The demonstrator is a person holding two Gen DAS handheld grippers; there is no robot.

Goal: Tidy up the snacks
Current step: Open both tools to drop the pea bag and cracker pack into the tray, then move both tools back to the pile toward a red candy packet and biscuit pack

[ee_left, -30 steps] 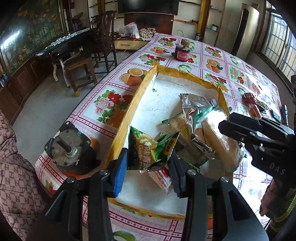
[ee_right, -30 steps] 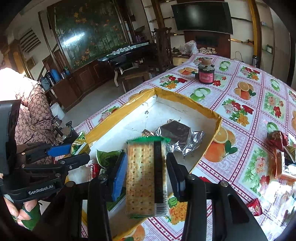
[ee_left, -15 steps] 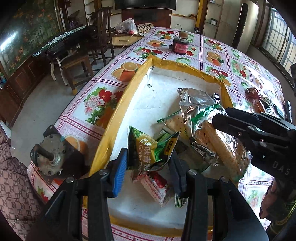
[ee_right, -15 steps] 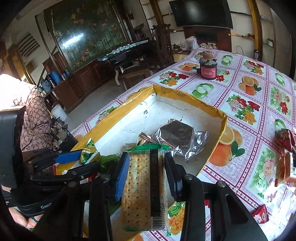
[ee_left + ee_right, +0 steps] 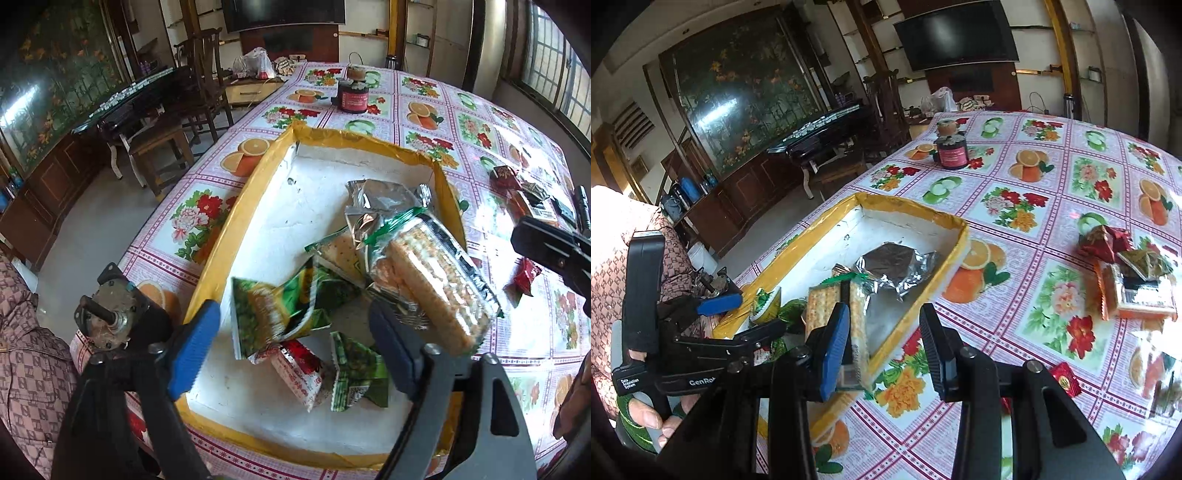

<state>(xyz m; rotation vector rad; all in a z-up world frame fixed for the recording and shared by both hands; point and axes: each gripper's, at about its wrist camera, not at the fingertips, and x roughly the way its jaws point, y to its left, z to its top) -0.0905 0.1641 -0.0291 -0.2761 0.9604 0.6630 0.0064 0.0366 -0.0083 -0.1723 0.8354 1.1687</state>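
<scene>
While the jaws of the left tongs (image 5: 295, 314) are opening, the green packet (image 5: 273, 310) sits blurred between the pads with neither pad pressing on it, above the near end of the box (image 5: 229, 229).

Hazards noted:
- The green packet is close to the near-left rim. If it tips outward as the pads clear it, it may land on the rim or on the worktop (image 5: 1052, 229) beside the small motor (image 5: 110, 314).
- It may instead land on the red packet (image 5: 299, 373) and the small green packet (image 5: 354, 380) below and stay propped up.
- The cracker pack (image 5: 436, 284) lies tilted across other packets, beside the foil packet (image 5: 380, 195) and near the right rim. A knock from either tongs could slide it or break the crackers.
- The loose snacks (image 5: 1126, 280) lie well apart from the box, so a hasty reach could scatter them.

Pose: the left tongs point steeply down into the near end of the box, and the left hand (image 5: 646, 417) grips the handle. The right tongs (image 5: 884, 314) slope down more gently at the box's right rim. Their jaws stand narrowly apart with nothing between them, the cracker pack just to their left
</scene>
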